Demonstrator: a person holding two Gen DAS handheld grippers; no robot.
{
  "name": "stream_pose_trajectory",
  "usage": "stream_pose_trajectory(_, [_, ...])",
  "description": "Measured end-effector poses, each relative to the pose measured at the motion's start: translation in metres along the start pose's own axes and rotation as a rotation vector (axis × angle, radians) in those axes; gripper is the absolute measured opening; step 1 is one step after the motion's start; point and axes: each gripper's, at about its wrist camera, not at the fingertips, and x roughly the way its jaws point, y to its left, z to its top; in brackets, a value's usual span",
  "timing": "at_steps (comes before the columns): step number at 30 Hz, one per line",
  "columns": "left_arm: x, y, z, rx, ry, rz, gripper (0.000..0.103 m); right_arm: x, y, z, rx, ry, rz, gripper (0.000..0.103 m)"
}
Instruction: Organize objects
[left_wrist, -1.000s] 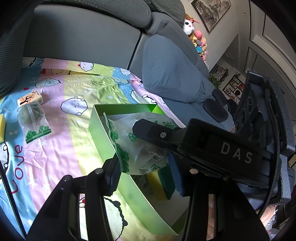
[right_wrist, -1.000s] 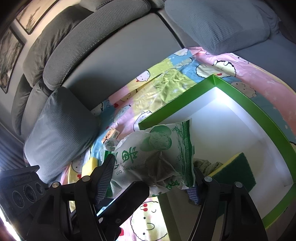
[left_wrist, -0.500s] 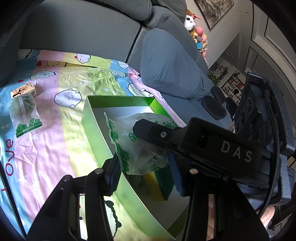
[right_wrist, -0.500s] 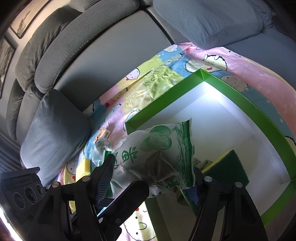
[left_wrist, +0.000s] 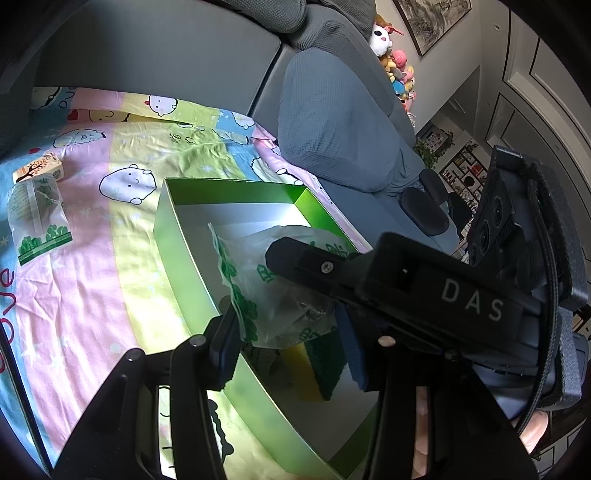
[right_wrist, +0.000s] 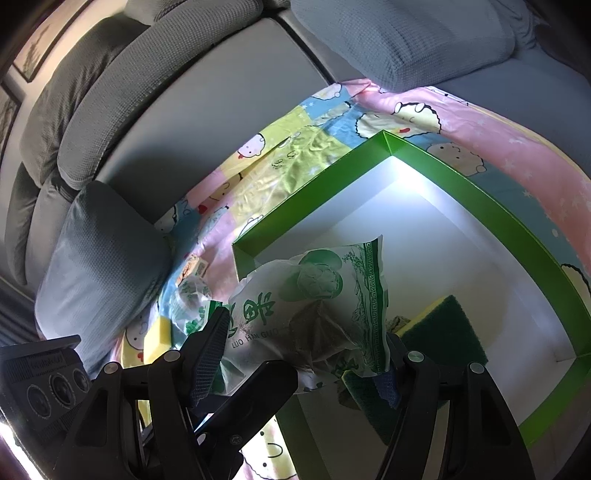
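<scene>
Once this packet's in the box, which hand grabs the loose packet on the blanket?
Left, probably. The loose packet lies on the blanket left of the box, on the left gripper's side.

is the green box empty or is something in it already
Not empty: a yellow-and-green sponge already lies on the green box's white floor.

In the left wrist view, the shallow green cardboard box with a white floor (left_wrist: 177, 254) slides up and to the left. The small printed carton (left_wrist: 38, 168) and the clear packet with green print (left_wrist: 37, 218), both lying on the cartoon-patterned bedspread (left_wrist: 110, 277), drift toward the left edge with it. In the right wrist view the box shifts left too. The crinkled green-and-white plastic pouch (right_wrist: 314, 306) I hold now hangs further in over the white floor, and the yellow-and-green sponge (right_wrist: 443, 325) sits nearer its edge.
</scene>
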Motion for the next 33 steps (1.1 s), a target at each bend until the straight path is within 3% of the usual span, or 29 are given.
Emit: stream_pose_trajectory(33, [0.011,0.0,-0.004,-0.003,0.026,0.001,0.046,0.003,-0.012,0.002,0.051,0.019,-0.024,0.071])
